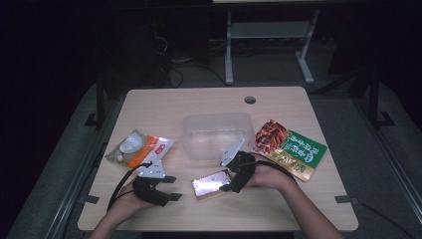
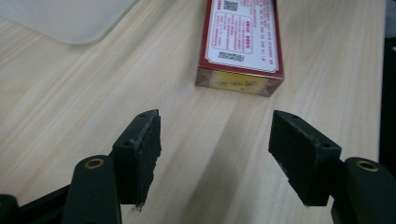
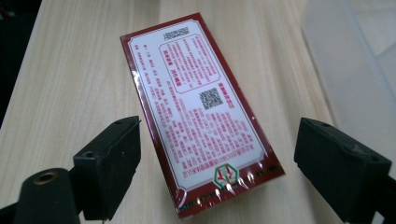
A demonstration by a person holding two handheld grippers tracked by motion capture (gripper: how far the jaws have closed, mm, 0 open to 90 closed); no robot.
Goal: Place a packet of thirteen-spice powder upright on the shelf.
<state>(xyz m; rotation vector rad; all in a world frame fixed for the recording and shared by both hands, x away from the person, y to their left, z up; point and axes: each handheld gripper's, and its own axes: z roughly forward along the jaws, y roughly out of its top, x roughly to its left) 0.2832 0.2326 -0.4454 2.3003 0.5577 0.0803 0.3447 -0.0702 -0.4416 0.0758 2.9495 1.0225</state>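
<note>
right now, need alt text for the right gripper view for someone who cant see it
A red-bordered box with a white printed label lies flat on a light wooden table, its near end between the right gripper's open black jaws, which do not touch it. A clear plastic container sits at the right edge.

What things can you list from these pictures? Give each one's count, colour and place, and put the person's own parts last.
Table: one, light wood, centre.
Clear plastic tub: one, see-through, mid-table.
Red box: one, red with white label, lying flat in front of the tub.
Green and red packet: one, right of the tub.
Orange and white packet: one, left of the tub.
Left gripper: one, black, open, left of the box.
Right gripper: one, black, open, jaws either side of the box's end.
</note>
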